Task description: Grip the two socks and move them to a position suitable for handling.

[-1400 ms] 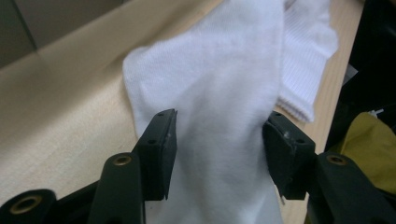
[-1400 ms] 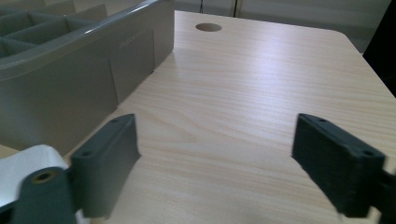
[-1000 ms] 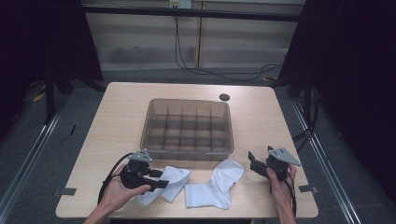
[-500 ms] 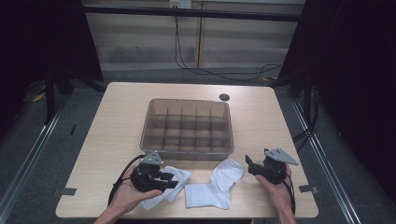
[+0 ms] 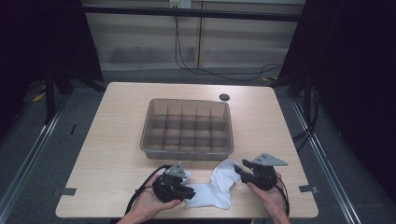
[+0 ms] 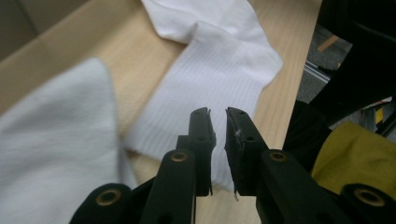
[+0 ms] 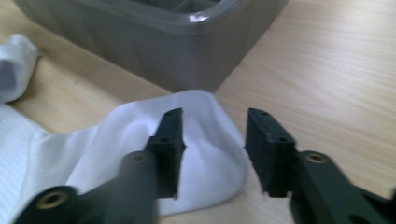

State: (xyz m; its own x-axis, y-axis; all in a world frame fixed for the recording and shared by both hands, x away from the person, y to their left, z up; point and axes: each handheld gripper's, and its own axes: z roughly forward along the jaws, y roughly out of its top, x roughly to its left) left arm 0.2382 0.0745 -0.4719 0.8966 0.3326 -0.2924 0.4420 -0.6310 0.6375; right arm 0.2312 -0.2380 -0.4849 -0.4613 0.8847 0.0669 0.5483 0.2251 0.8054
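Note:
Two white socks lie near the table's front edge, in front of a grey divided box (image 5: 187, 150). The ribbed sock (image 5: 212, 191) stretches between my two grippers. My left gripper (image 5: 190, 190) hovers over its cuff (image 6: 219, 70), jaws closed to a thin slit with nothing seen between them. The second sock (image 6: 51, 126) lies partly under that gripper, beside the box (image 5: 188, 175). My right gripper (image 5: 239, 168) is open at the ribbed sock's other end. Its jaws (image 7: 212, 116) stand either side of the raised rounded end (image 7: 140, 135), just in front of the box corner (image 7: 163, 51).
A small black disc (image 5: 224, 97) sits on the table behind the box. The left gripper's cable (image 5: 140, 196) loops over the front edge. The table's front edge lies close to both hands. Bare wood spreads to the right of the right gripper (image 7: 336, 70).
My left gripper has slid right, off the second sock and onto the ribbed sock's cuff. My right gripper has moved left up to that sock's other end.

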